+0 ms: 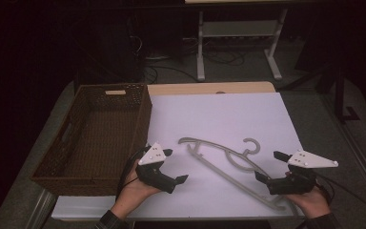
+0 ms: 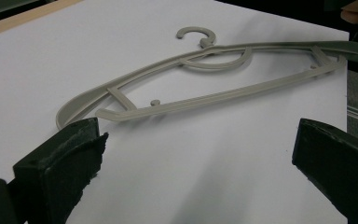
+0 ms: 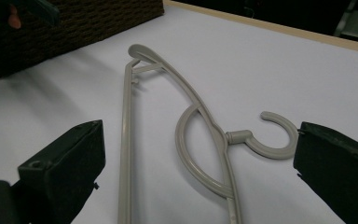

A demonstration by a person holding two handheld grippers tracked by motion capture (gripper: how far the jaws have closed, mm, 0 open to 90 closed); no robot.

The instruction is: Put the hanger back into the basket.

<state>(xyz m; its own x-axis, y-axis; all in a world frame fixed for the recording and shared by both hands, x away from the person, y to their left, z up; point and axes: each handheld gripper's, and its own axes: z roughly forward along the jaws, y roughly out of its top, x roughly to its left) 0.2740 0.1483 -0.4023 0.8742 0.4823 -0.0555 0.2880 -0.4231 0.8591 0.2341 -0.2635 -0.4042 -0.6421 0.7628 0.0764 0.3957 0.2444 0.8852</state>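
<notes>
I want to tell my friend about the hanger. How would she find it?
Look at the white sheet on the table, right of the brown woven basket. The hanger lies flat there between the two black grippers. It is pale grey plastic with a small round hook.

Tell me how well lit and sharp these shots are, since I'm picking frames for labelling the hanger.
High view: dim, the surroundings nearly black, the white sheet brightest, the hanger small and soft. Left gripper view: hanger fairly sharp with a faint shadow, the near jaws dark and blurred. Right gripper view: hanger clear, the basket dark and short on detail; no glare.
</notes>
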